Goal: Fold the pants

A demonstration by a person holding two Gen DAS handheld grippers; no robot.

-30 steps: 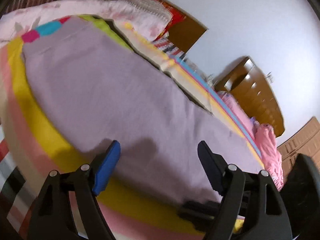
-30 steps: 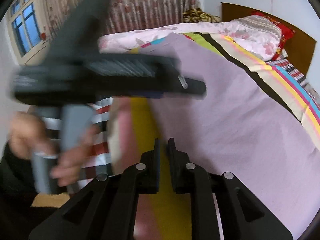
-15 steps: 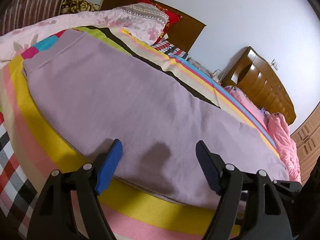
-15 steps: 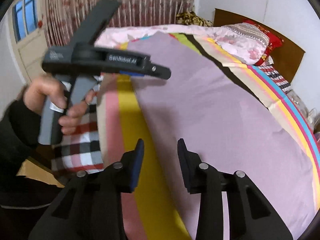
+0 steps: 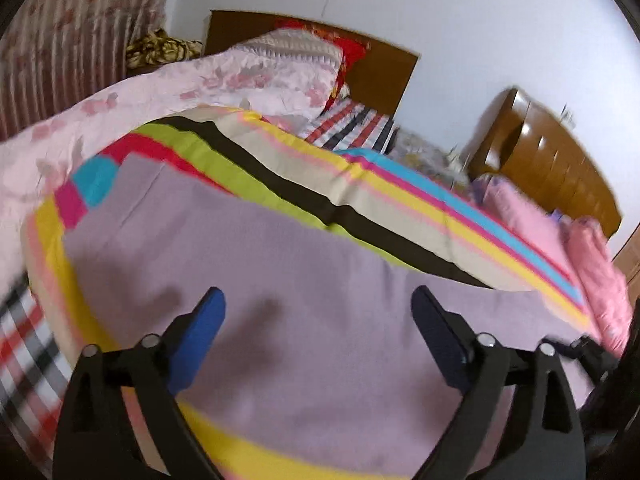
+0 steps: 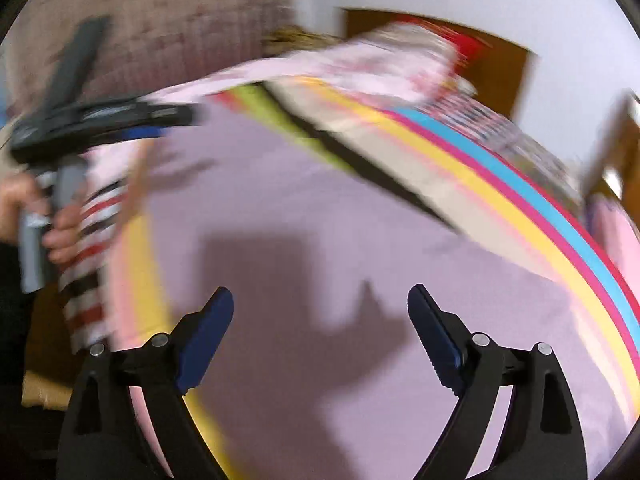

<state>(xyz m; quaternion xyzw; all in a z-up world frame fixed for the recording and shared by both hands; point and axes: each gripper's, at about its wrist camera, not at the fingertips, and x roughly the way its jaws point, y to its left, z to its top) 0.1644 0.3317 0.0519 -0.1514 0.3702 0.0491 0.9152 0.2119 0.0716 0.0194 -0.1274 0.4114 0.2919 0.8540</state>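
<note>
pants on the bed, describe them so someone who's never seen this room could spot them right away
On the bed with the bright striped cover, look near the front edge. The pants are the wide, flat lilac cloth spread there: the only plain, unpatterned piece, unlike the floral pink quilt behind them.

The pants (image 5: 304,280) lie flat along the near edge of the bed (image 5: 420,216), pillows (image 5: 296,60) at its far end by the headboard (image 5: 384,68).

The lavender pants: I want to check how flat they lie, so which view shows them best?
The left wrist view: the lavender pants are fairly sharp there, spread flat on the striped bedspread. The right wrist view is motion-blurred and shadowed.
</note>
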